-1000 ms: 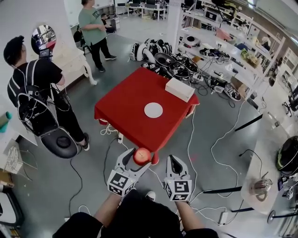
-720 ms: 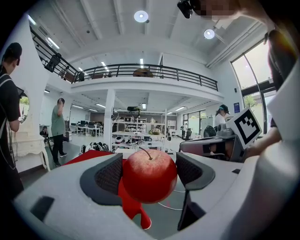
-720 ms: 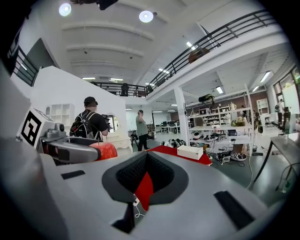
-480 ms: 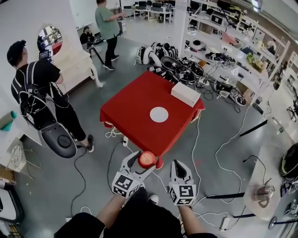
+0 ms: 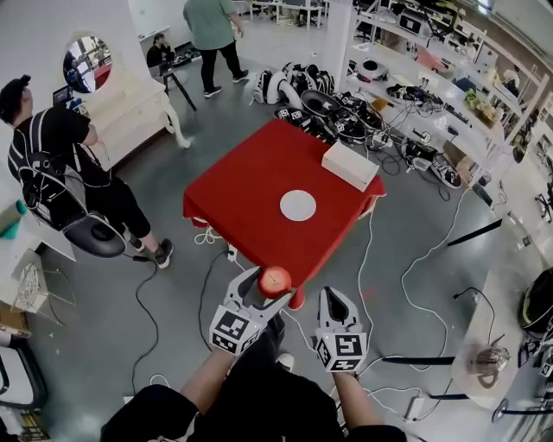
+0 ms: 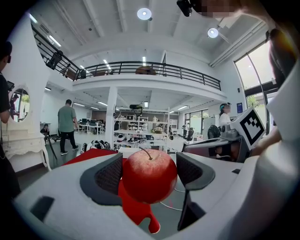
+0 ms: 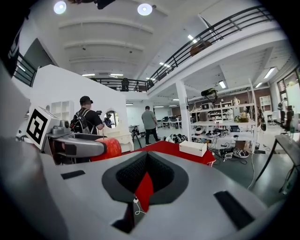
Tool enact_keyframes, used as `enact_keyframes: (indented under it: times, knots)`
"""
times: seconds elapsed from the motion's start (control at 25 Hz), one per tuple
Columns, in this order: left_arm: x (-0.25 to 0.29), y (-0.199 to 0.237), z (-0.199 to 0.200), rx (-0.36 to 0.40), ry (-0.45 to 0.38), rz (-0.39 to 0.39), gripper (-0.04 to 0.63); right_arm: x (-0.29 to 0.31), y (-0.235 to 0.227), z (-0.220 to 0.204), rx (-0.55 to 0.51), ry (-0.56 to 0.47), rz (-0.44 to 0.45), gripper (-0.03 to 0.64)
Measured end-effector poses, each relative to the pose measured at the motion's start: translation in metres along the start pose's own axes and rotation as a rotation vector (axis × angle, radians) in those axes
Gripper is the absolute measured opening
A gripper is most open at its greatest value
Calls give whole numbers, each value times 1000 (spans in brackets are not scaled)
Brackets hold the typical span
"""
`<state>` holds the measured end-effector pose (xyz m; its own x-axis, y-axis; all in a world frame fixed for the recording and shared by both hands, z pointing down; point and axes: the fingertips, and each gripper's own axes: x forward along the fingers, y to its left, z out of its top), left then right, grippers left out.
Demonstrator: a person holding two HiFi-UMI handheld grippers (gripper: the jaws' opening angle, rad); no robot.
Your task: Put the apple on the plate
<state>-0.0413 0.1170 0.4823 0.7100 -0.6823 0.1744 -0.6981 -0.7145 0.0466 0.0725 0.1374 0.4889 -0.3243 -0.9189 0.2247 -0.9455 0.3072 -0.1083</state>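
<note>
A red apple [image 5: 275, 280] sits between the jaws of my left gripper [image 5: 270, 285], which is shut on it, in the air just short of the near corner of the red table [image 5: 251, 186]. In the left gripper view the apple [image 6: 150, 175] fills the gap between both pads, stem up. A white plate [image 5: 298, 205] lies right of the table's middle, apart from the apple. My right gripper [image 5: 334, 299] hangs beside the left one, shut with nothing in it; its view shows the pads [image 7: 161, 176] meeting and the apple [image 7: 108, 147] off to the left.
A white box [image 5: 350, 165] lies at the table's far right edge. Cables [image 5: 371, 259] run over the floor round the table. Gear and shelves [image 5: 346, 112] crowd the far right. A person in black [image 5: 52, 164] stands at left by a chair [image 5: 93, 235]; another person [image 5: 212, 26] stands farther off.
Both grippers and the apple have come closer to the table's near corner. The person in green has walked farther away. The left gripper's hold is unchanged.
</note>
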Motion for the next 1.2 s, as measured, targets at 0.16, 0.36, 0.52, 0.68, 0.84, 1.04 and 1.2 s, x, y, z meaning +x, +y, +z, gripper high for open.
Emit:
enact_keyframes:
  times: [0.16, 0.36, 0.52, 0.68, 0.84, 1.04, 1.2]
  knots:
    - [34, 28, 9, -2, -4, -12, 357, 38, -15, 14, -8, 5, -5, 9]
    - [76, 74, 13, -14, -1, -16, 357, 96, -29, 26, -19, 31, -1, 9]
    - [117, 114, 19, -23, -2, -25, 357, 147, -43, 41, -31, 47, -7, 9]
    - [158, 156, 19, -23, 16, -41, 357, 201, -58, 54, -28, 67, -16, 9]
    - [192, 190, 16, -15, 37, -68, 357, 247, -71, 60, -28, 81, -27, 9]
    - [229, 209, 17, 6, 45, -98, 357, 278, -94, 59, -12, 86, -43, 9]
    - [248, 213, 30, -1, 61, -99, 357, 288, -109, 69, 16, 96, -37, 9]
